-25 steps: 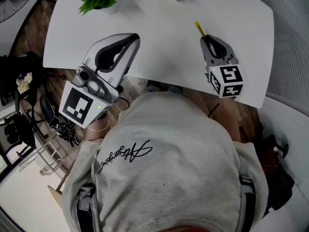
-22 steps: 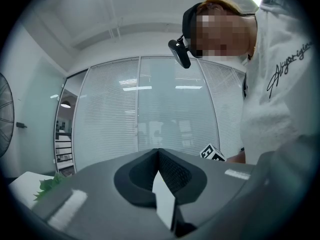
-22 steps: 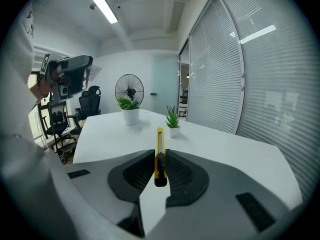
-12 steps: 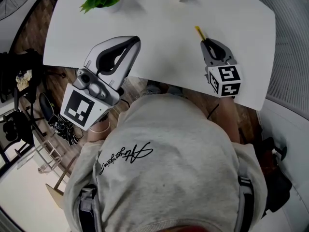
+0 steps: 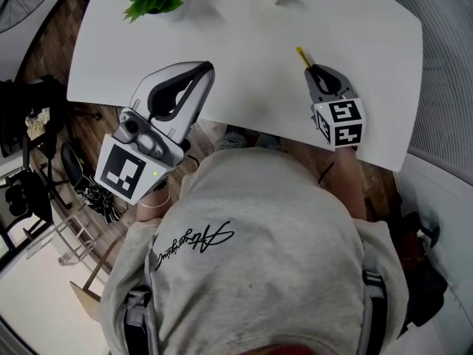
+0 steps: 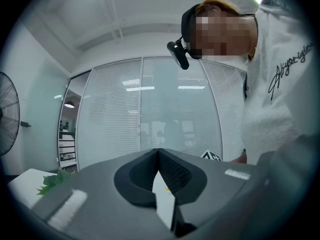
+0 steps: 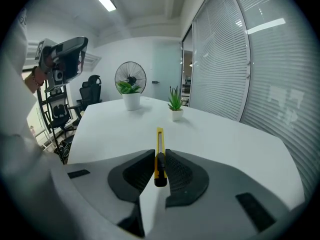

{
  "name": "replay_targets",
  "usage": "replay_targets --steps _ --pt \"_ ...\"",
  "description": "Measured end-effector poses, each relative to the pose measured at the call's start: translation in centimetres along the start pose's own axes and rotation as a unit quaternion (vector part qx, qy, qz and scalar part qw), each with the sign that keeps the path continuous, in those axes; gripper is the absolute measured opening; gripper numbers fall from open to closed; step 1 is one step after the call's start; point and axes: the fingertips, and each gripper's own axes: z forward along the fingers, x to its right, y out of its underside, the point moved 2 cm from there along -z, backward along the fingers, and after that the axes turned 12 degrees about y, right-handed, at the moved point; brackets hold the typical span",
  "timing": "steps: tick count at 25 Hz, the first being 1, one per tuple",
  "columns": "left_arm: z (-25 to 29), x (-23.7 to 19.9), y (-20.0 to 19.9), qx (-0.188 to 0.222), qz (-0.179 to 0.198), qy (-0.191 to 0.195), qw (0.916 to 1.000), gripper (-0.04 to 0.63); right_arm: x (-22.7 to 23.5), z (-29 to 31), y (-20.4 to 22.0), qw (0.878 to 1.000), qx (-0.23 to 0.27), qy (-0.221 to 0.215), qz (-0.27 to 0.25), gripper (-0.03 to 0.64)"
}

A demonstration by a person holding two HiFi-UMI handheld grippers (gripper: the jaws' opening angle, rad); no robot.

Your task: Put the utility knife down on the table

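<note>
Sweatshirt (image 5: 251, 250): grey, script print, fills the bottom of the head view.

Left hand-held gripper (image 5: 205, 68): over the near left edge of the desk (image 5: 244, 35). In the left gripper view its jaws meet at the tips with nothing between them. Closed, empty.

Right hand-held gripper (image 7: 159, 156): over the near right part of the desk, tilted down toward the surface. Its jaws are clamped on the utility knife (image 7: 159, 140), one pad on each flat side.

The knife is yellow with a black slider. Its rear end sits between the pads and the front half sticks out ahead of the jaws, pointing away from the body toward the plants. Its front end is low over the white desktop. Whether it touches the surface: cannot tell.

Further out on the desk, well apart from the knife:
- larger plant (image 7: 130, 90) in a white pot, to the left
- small plant (image 7: 174, 103), to the right

Beyond the desk:
- fan (image 7: 130, 77) behind the larger plant
- office chair (image 7: 90, 91) at left
- blinds (image 7: 225, 69) along the right wall
</note>
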Motion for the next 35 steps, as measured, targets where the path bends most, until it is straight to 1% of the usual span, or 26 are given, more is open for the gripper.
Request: replay_targets --steps 10,35 --pt "0.0 -0.1 0.1 0.002 -0.003 -0.004 1.0 -0.012 -0.2 0.9 1.3 1.0 -0.027 -0.002 -0.008 0.066" --pt "-0.8 0.4 0.0 0.005 -0.003 -0.009 0.9999 -0.012 -0.7 1.7 3.4 0.997 -0.072 -0.003 -0.023 0.066"
